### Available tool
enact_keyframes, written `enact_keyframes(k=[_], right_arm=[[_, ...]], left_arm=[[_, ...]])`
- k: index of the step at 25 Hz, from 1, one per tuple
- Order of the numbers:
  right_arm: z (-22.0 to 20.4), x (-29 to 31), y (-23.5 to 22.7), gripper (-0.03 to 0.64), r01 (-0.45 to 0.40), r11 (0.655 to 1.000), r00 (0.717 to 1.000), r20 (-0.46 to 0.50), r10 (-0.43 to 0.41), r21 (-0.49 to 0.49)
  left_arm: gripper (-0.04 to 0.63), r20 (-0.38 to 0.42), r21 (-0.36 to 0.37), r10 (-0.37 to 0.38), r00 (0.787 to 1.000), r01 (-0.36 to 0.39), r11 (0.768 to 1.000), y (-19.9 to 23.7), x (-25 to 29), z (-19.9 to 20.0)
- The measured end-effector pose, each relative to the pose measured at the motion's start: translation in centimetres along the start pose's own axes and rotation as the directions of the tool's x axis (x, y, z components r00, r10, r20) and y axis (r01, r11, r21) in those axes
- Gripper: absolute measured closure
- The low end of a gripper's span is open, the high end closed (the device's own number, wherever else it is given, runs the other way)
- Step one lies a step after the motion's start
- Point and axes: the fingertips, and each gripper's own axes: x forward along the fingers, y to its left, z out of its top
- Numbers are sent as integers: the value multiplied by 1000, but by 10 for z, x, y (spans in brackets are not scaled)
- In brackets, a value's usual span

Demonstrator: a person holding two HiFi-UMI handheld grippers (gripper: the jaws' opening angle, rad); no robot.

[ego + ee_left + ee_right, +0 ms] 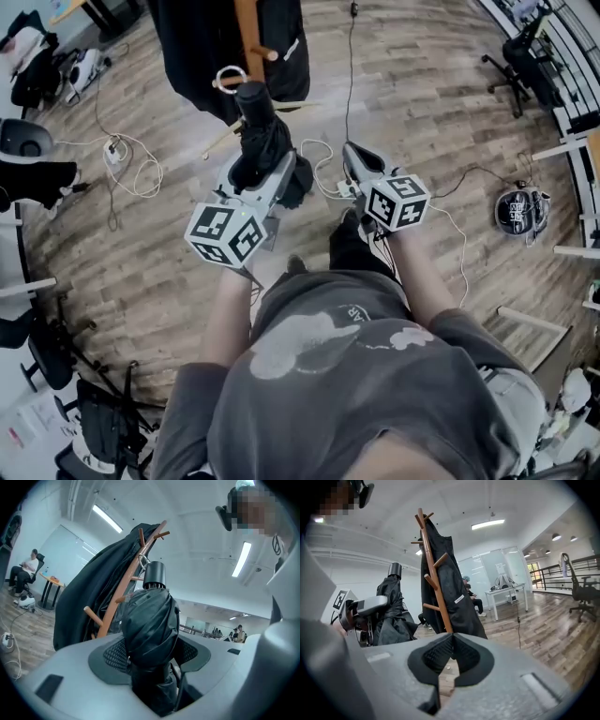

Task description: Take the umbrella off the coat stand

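A folded black umbrella (258, 141) stands upright between the jaws of my left gripper (262, 173), which is shut on its bundled canopy (150, 630). Its round black end cap (154, 575) points up. The wooden coat stand (248, 37) rises just beyond it with a black coat (202, 47) draped over its pegs. In the right gripper view the umbrella (393, 606) sits left of the stand (433, 578), with a gap between them. My right gripper (356, 159) hangs beside the left one, its pads meeting with nothing between them (452, 637).
Cables and a power strip (114, 148) lie on the wooden floor left of the stand. A dark bag (520, 211) sits at the right and an office chair (514, 56) at the far right. A white table (506, 595) stands behind the stand, with a person seated near it.
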Motion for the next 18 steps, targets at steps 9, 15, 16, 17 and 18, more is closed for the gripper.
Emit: enact_keyframes(k=[9, 15, 16, 17, 18], right_arm=[[-18, -29, -12, 618, 27, 999, 999, -46, -29, -30], [-23, -28, 1, 618, -74, 997, 996, -55, 73, -17], [-25, -32, 2, 618, -86, 996, 995, -59, 84, -22], [-26, -37, 3, 618, -95, 995, 994, -63, 93, -30], [-27, -43, 4, 618, -105, 994, 993, -65, 103, -37]], left_arm=[[334, 8, -26, 35, 999, -35, 999, 3, -19, -16], [334, 4, -41, 130, 992, -129, 991, -8, -38, -33], [334, 3, -46, 144, 990, -144, 989, -13, -41, -36], [334, 2, -51, 155, 988, -155, 987, -18, -43, -38], [334, 1, -55, 163, 987, -163, 985, -25, -46, -41]])
